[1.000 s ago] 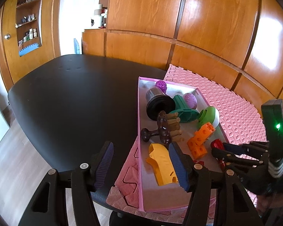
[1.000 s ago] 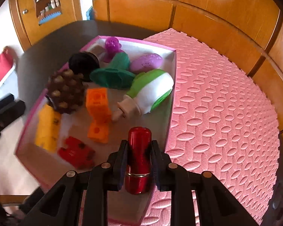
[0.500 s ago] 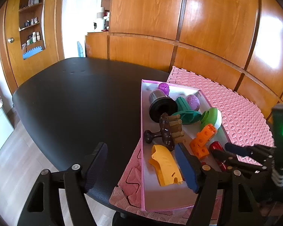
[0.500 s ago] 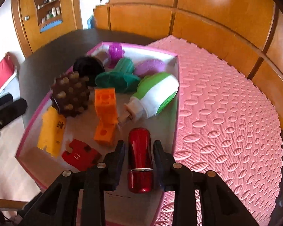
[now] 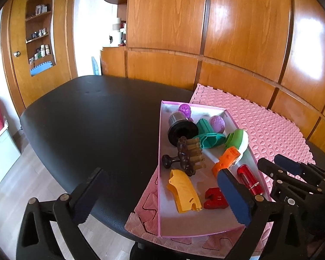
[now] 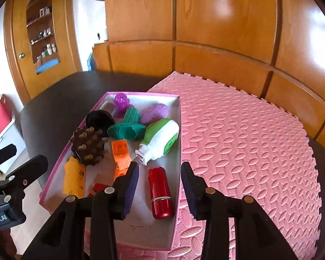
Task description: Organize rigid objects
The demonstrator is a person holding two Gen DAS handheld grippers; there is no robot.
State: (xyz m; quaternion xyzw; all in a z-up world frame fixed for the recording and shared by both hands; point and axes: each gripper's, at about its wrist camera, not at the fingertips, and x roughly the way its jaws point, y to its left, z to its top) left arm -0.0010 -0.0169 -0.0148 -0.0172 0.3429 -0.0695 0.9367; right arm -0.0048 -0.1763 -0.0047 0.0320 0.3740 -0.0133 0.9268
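Right wrist: right hand-held gripper [image 6: 159, 179], jaws just opening, straddles the red cylinder [image 6: 160, 192] untouched.

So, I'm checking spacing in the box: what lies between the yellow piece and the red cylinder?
In the left wrist view, a red notched block lies between the yellow piece and red cylinder.

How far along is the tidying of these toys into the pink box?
Mostly done, it seems. The pink box holds the red cylinder, yellow piece, orange block and other toys. The pink mat shows nothing loose on it. In hand: nothing. The right gripper has just been opening, the cylinder lying free beneath it; the left gripper is open and empty. Any items left are out of view.
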